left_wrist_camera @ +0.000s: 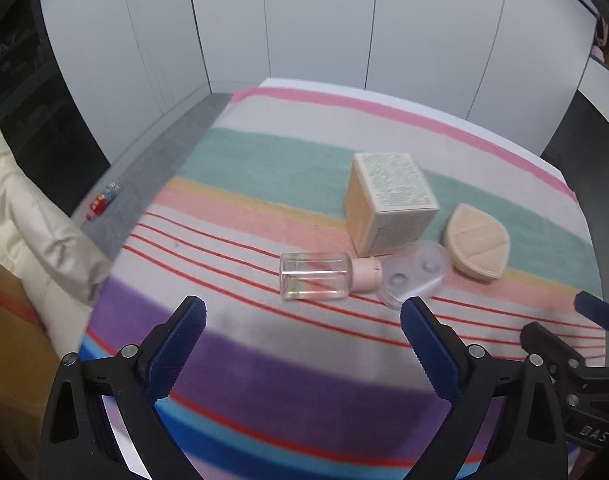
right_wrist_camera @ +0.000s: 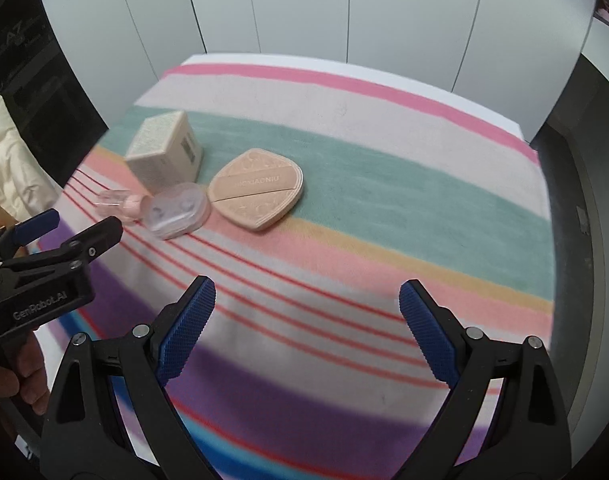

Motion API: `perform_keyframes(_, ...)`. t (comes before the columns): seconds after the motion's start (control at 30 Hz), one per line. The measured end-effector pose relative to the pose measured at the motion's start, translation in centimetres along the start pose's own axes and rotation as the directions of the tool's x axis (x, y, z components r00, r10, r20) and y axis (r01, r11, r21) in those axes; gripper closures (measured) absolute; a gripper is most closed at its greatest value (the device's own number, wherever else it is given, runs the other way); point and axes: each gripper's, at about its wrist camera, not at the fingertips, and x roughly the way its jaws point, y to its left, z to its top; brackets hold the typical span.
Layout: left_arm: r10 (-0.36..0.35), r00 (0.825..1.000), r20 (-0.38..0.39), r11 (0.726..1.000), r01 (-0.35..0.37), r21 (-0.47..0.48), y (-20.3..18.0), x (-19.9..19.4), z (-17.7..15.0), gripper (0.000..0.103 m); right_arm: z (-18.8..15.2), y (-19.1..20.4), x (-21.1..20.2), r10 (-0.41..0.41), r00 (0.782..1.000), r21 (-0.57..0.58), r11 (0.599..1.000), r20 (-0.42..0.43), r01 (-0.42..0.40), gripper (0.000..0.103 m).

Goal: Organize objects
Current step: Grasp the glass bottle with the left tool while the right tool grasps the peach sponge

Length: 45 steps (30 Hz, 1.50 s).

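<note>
On a striped cloth a clear bottle (left_wrist_camera: 314, 276) with a pink cap lies on its side, cap against a clear oval case (left_wrist_camera: 414, 276). Behind them stands a cream box (left_wrist_camera: 390, 206), and to its right lies a peach puff compact (left_wrist_camera: 476, 248). My left gripper (left_wrist_camera: 304, 312) hovers open just in front of the bottle, nothing between its fingers. In the right wrist view the compact (right_wrist_camera: 256, 190), case (right_wrist_camera: 178, 210), bottle (right_wrist_camera: 118, 202) and box (right_wrist_camera: 164, 152) sit far left. My right gripper (right_wrist_camera: 306, 298) is open over bare cloth, well short of the compact.
The striped cloth (left_wrist_camera: 264, 360) covers a table with edges at left and far side. A cream jacket (left_wrist_camera: 28, 224) lies left of the table. A small red and blue item (left_wrist_camera: 102, 200) sits on the grey floor. A hand (right_wrist_camera: 12, 380) holds the left gripper's body (right_wrist_camera: 44, 276).
</note>
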Motion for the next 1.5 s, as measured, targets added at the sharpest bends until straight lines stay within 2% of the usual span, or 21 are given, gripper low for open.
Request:
perform_keyframes(0.1, -0.015, 0.999, -0.042, 1.000, 0.015, -0.003, 0.2, 1.8, 0.0, 0.013, 0.5, 0.2, 1.9, -0.014, 1.000, -0.013, 1.000, -0.011, 0.014, 0.008)
perform_keyframes(0.17, -0.040, 0.997, -0.062, 0.999, 0.039, -0.013, 0.3, 2.6, 0.0, 0.013, 0.8, 0.4, 3.0, -0.012, 1.000, -0.021, 1.000, -0.016, 0.012, 0.008)
perform_keyframes(0.27, -0.036, 0.999, -0.038, 0.999, 0.036, -0.008, 0.2, 3.1, 0.2, 0.013, 1.5, 1.0, 4.2, -0.031, 0.999, -0.047, 0.998, 0.016, 0.032, 0.007)
perform_keyframes(0.5, -0.032, 0.999, -0.014, 0.999, 0.032, -0.013, 0.3, 3.6, 0.8, 0.013, 3.1, 1.8, 5.3, -0.020, 0.998, -0.057, 0.998, 0.051, 0.023, 0.006)
perform_keyframes(0.57, -0.044, 0.999, -0.010, 0.999, 0.044, -0.022, 0.4, 3.6, 1.0, 0.013, 3.2, 2.0, 5.3, -0.019, 0.998, -0.061, 0.998, 0.066, 0.023, 0.010)
perform_keyframes(0.6, -0.045, 0.999, -0.010, 0.999, 0.045, -0.022, 0.3, 3.8, 1.2, 0.013, 3.2, 2.2, 5.3, -0.016, 0.997, -0.066, 0.998, 0.075, 0.021, 0.016)
perform_keyframes(0.63, -0.046, 0.999, -0.010, 0.999, 0.046, -0.022, 0.3, 3.7, 1.3, 0.014, 3.3, 2.4, 5.2, -0.013, 0.997, -0.070, 0.997, 0.081, 0.019, 0.019)
perform_keyframes(0.67, -0.054, 0.999, -0.003, 0.998, 0.054, -0.021, 0.3, 3.7, 1.4, 0.019, 3.3, 2.7, 5.1, -0.007, 0.996, -0.080, 0.997, 0.088, 0.014, 0.028)
perform_keyframes(0.7, -0.063, 0.998, 0.004, 0.998, 0.063, -0.015, 0.2, 3.4, 1.3, 0.028, 3.4, 3.0, 5.0, -0.001, 0.996, -0.091, 0.996, 0.090, 0.009, 0.039)
perform_keyframes(0.73, -0.069, 0.998, 0.005, 0.998, 0.069, -0.008, 0.2, 3.3, 1.3, 0.033, 3.7, 3.3, 4.9, 0.005, 0.996, -0.103, 0.995, 0.089, 0.005, 0.042)
perform_keyframes(0.8, -0.085, 0.996, -0.005, 0.996, 0.085, 0.004, 0.2, 3.1, 1.4, 0.038, 3.9, 3.7, 4.8, 0.010, 0.996, -0.106, 0.994, 0.083, -0.001, 0.043)
perform_keyframes(1.07, -0.095, 0.995, -0.011, 0.995, 0.095, -0.019, 1.1, 1.8, 1.2, 0.038, 4.3, 3.9, 3.3, 0.011, 0.996, -0.074, 0.997, 0.090, -0.005, 0.046)
perform_keyframes(1.27, -0.098, 0.995, -0.005, 0.995, 0.098, -0.031, 1.2, -1.0, 1.3, 0.038, 4.1, 3.6, 1.1, 0.007, 0.996, -0.049, 0.999, 0.090, -0.003, 0.046)
perform_keyframes(1.43, -0.093, 0.996, 0.003, 0.996, 0.093, 0.000, 0.7, -3.5, 1.5, 0.038, 3.4, 3.2, -1.4, -0.008, 0.995, -0.029, 1.000, 0.096, 0.011, 0.046)
perform_keyframes(1.5, -0.061, 0.998, 0.020, 0.998, 0.060, 0.036, 0.2, -4.7, 1.8, 0.038, 3.2, 3.0, -2.7, -0.015, 0.995, -0.010, 1.000, 0.099, 0.016, 0.046)
